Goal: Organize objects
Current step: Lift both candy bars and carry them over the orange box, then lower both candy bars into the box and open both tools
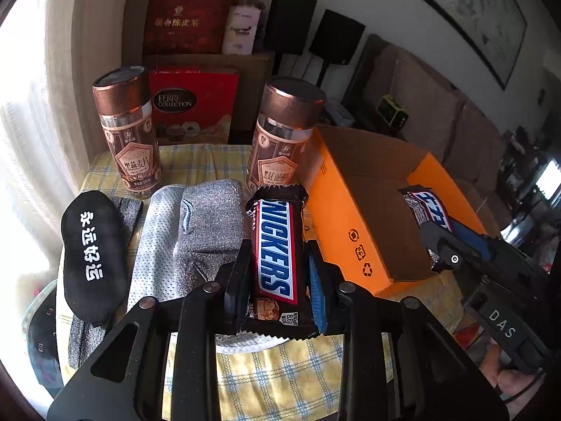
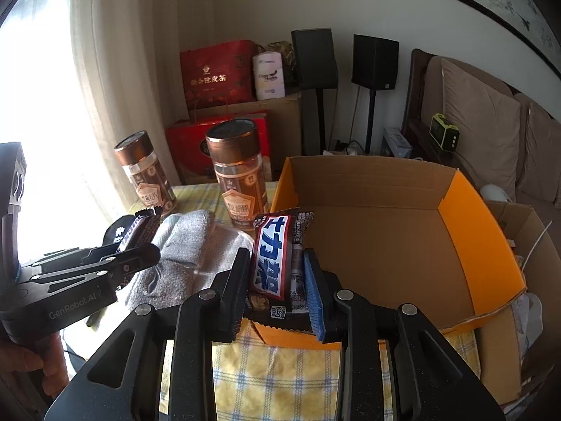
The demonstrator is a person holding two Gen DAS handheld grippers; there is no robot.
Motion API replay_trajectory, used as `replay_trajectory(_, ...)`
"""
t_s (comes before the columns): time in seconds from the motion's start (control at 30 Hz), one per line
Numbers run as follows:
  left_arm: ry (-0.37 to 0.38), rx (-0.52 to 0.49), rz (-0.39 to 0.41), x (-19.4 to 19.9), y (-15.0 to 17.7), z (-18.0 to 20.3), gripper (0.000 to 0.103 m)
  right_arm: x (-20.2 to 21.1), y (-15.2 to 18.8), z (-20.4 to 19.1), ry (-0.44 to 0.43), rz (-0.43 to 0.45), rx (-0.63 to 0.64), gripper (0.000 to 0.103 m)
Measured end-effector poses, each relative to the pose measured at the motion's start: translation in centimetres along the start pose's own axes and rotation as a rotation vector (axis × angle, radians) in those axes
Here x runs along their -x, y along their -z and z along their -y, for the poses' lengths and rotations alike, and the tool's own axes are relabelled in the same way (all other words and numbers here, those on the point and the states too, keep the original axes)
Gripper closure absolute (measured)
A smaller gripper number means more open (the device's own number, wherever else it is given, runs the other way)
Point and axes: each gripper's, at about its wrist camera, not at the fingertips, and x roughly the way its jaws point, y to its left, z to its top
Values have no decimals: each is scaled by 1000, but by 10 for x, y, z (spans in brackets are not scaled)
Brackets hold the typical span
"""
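Up close in the left wrist view, the left gripper [image 1: 277, 266] has its fingers closed onto a Snickers bar [image 1: 275, 245], held lengthwise between the pads, English label facing up, above the grey socks [image 1: 207, 224]. Only this view shows the black eye mask [image 1: 89, 249] whole, lying at the left edge of the yellow checked tablecloth [image 1: 280, 368], just beside the socks. Two copper-lidded jars [image 1: 131, 129] stand upright behind the cloth items, apart from each other. To the right sits the orange cardboard box [image 1: 347, 210], its near wall just beside the held bar. The right gripper [image 1: 431, 231] shows here from the side, reaching over the box's near corner with a second bar [image 1: 429, 207] at its tip.

Over in the right wrist view, the right gripper [image 2: 277, 280] is clamped on that second bar [image 2: 271, 263], Chinese label up, poised over the box's near rim. This view alone looks down into the box [image 2: 473, 231]: bare brown floor, four walls standing, top open. The left gripper [image 2: 136, 256] appears at the left with the dark end of its bar [image 2: 140, 228] poking forward over the socks [image 2: 189, 238]. Both jars [image 2: 238, 179] stand beyond, the nearer one just beside the box's far left corner. A plain brown carton [image 2: 508, 315] presses against the box's right side.
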Motion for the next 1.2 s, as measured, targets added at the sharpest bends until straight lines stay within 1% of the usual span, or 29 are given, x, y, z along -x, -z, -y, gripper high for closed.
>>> replay_trajectory(0.4,85,-92,-5,-24,-13,82,76,11,0,60,100,10,-56,73)
replay_trajectory(0.53,113,-99,-27,-40,-17,103,76,10,3,75,118,2,-75,73)
replay_trajectory(0.67,120,-108,-57,-59,-19,121,76,5,6,90,133,-14,-96,73)
replay_trajectory(0.83,128,-97,-109,-87,-17,133,76,-11,11,112,141,-56,-133,73)
replay_trajectory(0.93,117,-92,-134,-101,-15,135,76,-22,15,124,141,-85,-164,73)
replay_trajectory(1.2,87,-125,-153,-111,-7,139,76,-32,20,132,128,-105,-183,73)
